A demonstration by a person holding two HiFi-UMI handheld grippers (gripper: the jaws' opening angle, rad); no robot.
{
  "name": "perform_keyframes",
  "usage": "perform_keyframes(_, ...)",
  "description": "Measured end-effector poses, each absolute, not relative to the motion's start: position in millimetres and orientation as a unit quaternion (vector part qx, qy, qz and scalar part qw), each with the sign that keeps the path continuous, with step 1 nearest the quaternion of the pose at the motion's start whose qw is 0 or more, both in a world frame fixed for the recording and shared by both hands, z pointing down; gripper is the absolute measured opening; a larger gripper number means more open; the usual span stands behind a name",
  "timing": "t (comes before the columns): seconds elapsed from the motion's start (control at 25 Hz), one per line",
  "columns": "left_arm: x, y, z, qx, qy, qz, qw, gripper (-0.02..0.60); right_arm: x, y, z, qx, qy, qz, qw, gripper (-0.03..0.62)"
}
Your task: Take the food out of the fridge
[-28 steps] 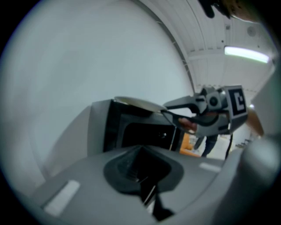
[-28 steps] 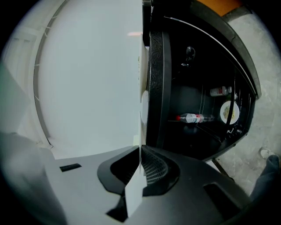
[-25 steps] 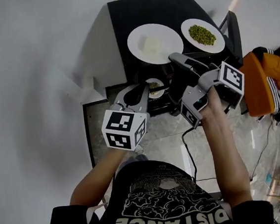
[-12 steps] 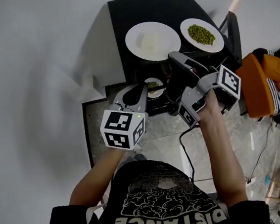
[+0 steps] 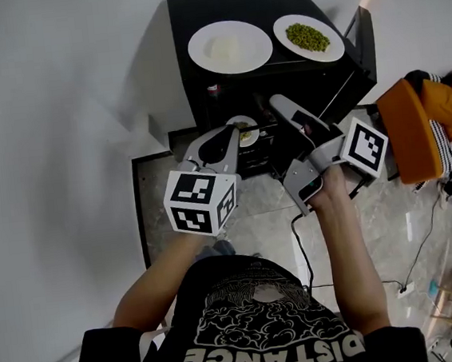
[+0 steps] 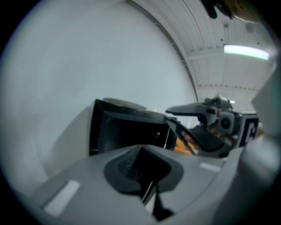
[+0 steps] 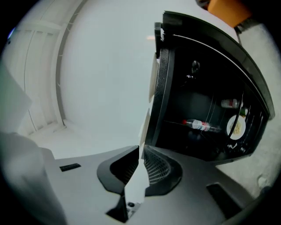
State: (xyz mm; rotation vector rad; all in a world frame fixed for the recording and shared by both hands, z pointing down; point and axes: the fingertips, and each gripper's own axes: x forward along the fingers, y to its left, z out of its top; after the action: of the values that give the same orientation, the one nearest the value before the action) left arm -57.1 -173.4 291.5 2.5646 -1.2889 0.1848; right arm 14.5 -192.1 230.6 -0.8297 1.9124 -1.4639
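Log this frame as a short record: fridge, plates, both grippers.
fridge: black, door open
on top: plate of white food; plate of green peas
inside: small plate with food; bottle lying on a shelf
left gripper: in front of the opening, nothing seen in it, jaw state unclear
right gripper: in front of the opening, jaws apart, empty

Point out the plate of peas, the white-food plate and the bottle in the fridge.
plate of peas (image 5: 335, 44), head view, bare right rim.
white-food plate (image 5: 256, 48), head view, bare right rim.
bottle (image 7: 201, 125), right gripper view, middle of its body.
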Motion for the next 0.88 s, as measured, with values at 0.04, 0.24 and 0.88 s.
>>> perform_keyframes(0.04,-55.1,-163.3,289.7,0.883,-0.445,0.065,0.131,0.002,14.1,-179.6,230.9,-0.321,0.732,-0.534,0.276,0.014)
perform_keyframes(0.24,-40.9,-124.4,284.1,0.884,-0.446,0.064,0.124,0.002,12.6,-130.8,239.8,-0.380,0.794,-0.437,0.185,0.014)
perform_keyframes(0.88,0.5,-28.7,298.0,0.886,-0.440,0.079,0.122,0.002,40.7,-22.4,297.9,-0.529,0.822,-0.204,-0.053,0.014)
